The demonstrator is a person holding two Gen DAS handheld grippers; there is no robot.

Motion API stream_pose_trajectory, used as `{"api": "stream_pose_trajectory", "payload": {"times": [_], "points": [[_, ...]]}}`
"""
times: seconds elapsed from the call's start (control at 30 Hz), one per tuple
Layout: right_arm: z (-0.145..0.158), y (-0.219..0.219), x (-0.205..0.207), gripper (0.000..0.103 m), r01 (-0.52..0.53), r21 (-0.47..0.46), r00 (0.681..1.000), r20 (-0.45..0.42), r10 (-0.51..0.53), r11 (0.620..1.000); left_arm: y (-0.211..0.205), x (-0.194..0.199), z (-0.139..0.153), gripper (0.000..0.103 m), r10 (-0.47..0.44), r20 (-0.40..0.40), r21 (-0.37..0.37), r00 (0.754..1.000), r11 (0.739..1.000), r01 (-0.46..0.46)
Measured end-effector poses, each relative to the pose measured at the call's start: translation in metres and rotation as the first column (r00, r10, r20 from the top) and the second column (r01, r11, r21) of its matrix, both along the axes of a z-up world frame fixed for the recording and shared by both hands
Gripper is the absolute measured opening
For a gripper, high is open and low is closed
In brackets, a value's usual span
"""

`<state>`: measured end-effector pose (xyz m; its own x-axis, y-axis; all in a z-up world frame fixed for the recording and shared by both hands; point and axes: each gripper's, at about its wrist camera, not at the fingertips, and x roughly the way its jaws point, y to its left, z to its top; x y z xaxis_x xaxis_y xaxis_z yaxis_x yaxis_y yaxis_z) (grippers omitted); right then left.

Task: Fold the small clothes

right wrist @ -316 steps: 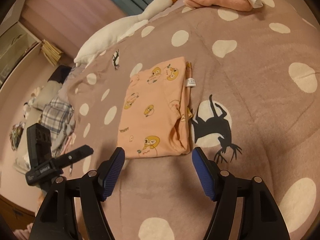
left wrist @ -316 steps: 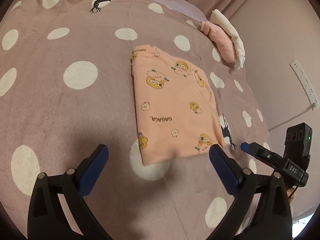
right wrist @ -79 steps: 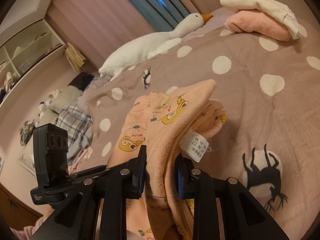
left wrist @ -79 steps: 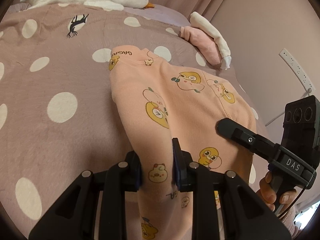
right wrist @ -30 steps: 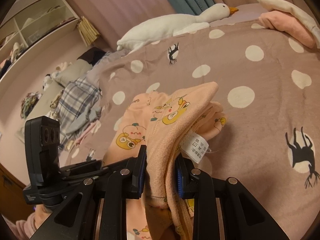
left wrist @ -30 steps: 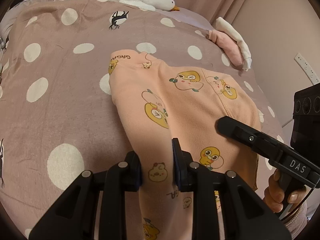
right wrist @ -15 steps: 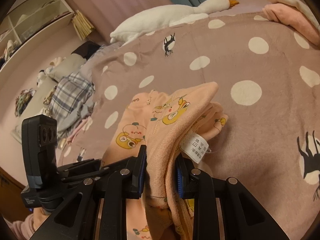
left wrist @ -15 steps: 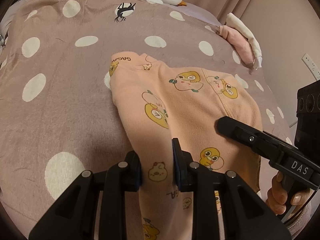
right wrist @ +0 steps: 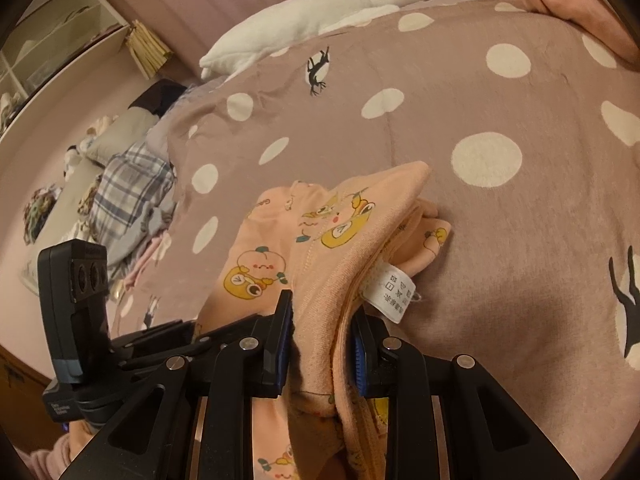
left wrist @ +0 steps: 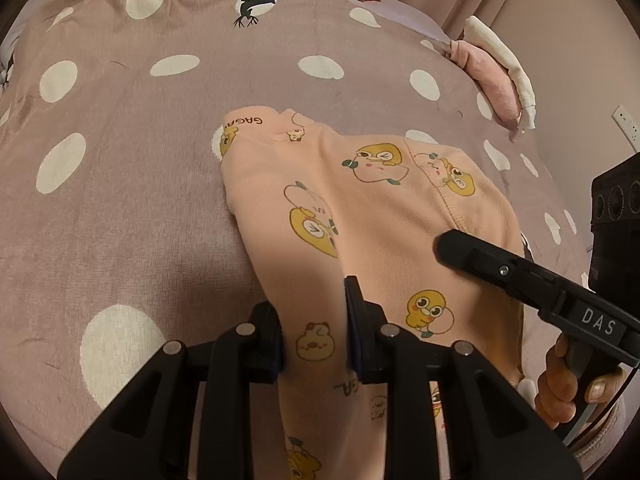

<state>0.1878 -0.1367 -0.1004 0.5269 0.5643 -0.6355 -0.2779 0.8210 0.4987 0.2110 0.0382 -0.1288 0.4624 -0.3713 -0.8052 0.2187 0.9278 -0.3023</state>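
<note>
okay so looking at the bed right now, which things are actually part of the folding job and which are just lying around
In use:
- peach cartoon-print garment
- left gripper, clamped on it
- right gripper, clamped on it

Lying about:
- white plush goose
- folded pink and white clothes
- plaid fabric heap
- polka-dot mauve blanket, only the work surface
</note>
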Motion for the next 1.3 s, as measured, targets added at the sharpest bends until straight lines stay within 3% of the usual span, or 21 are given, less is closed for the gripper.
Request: {"api": "stream_pose_trajectory", "payload": {"times": [0.6,0.87,1.3], "points": [[-0.020,-0.012,0.010,0.027,0.068,-0.015,0.993,-0.093,-0.069,0.998,0.000,0.000,-0.005,0.035,0.008,-0.006,0.029,1.000,1.000,-0.008],[-0.022,-0.013,0.011,0.031,0.079,-0.021,0.991,-0.105,-0.081,0.997,0.005,-0.001,-0.006,0.050,0.027,-0.006,0.048,1.000,0.999,-0.027],[-0.019,-0.013,0.010,0.040,0.104,-0.078,0.989,-0.093,-0.111,0.991,0.012,-0.005,-0.006,0.063,0.056,-0.006,0.069,0.998,0.996,-0.056]]}}
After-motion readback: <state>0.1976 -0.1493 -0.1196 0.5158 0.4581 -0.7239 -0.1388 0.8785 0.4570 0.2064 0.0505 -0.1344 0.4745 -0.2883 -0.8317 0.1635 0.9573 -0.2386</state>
